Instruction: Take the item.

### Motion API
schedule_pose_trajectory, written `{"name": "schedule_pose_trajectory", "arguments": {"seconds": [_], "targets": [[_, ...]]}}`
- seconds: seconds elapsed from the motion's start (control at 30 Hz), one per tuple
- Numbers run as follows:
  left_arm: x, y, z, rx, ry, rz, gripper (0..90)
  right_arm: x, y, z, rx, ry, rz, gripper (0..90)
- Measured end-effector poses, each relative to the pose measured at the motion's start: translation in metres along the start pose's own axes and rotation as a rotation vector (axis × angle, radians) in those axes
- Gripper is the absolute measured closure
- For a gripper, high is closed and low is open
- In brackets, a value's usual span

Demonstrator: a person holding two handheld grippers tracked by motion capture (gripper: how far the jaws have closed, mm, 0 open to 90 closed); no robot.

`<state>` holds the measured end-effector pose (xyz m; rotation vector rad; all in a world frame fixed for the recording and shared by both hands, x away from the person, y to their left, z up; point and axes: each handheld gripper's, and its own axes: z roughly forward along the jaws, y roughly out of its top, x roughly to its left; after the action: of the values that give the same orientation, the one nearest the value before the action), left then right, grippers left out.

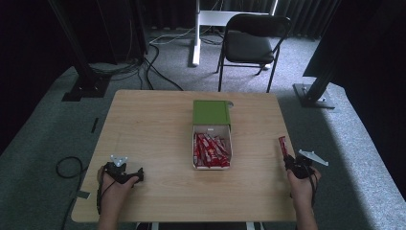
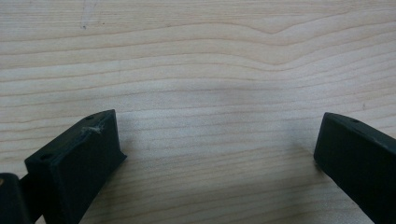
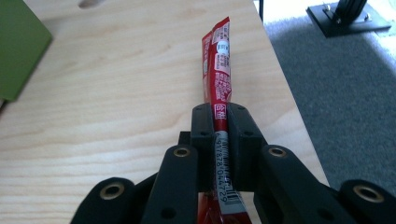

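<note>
Left gripper [image 1: 125, 173] is resting low over the near left edge, jaws gaping wide; right gripper [image 1: 293, 163] is pointing forward, jaws clamped tight.

The table [image 1: 158, 124] is pale wood with a smooth, matt grain. The red sachet [image 3: 219, 74] looks like glossy printed foil or plastic, creased along its length — it is pinched in the right gripper [image 3: 219, 135], whose jaws are matt black plastic with brass-coloured inserts. The left gripper [image 2: 219, 154] has the same dull black plastic, slightly scuffed. The box [image 1: 211, 114] looks like matt card — green lid, white walls.
</note>
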<state>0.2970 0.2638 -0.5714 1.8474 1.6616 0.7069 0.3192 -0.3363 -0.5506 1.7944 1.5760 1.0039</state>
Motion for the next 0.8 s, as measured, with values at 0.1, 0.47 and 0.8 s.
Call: {"name": "schedule_pose_trajectory", "arguments": {"seconds": [0.1,0.47,0.8], "targets": [[0.000,0.000,0.000,0.000,0.000,0.000,1.3,-0.001,-0.003,0.003,0.012,-0.001,0.006,82.2],[0.000,0.000,0.000,0.000,0.000,0.000,1.4,-0.001,-0.010,0.010,0.062,-0.012,-0.003,82.2],[0.000,0.000,0.000,0.000,0.002,-0.001,1.5,-0.004,-0.015,0.015,0.112,-0.025,-0.006,81.6]]}}
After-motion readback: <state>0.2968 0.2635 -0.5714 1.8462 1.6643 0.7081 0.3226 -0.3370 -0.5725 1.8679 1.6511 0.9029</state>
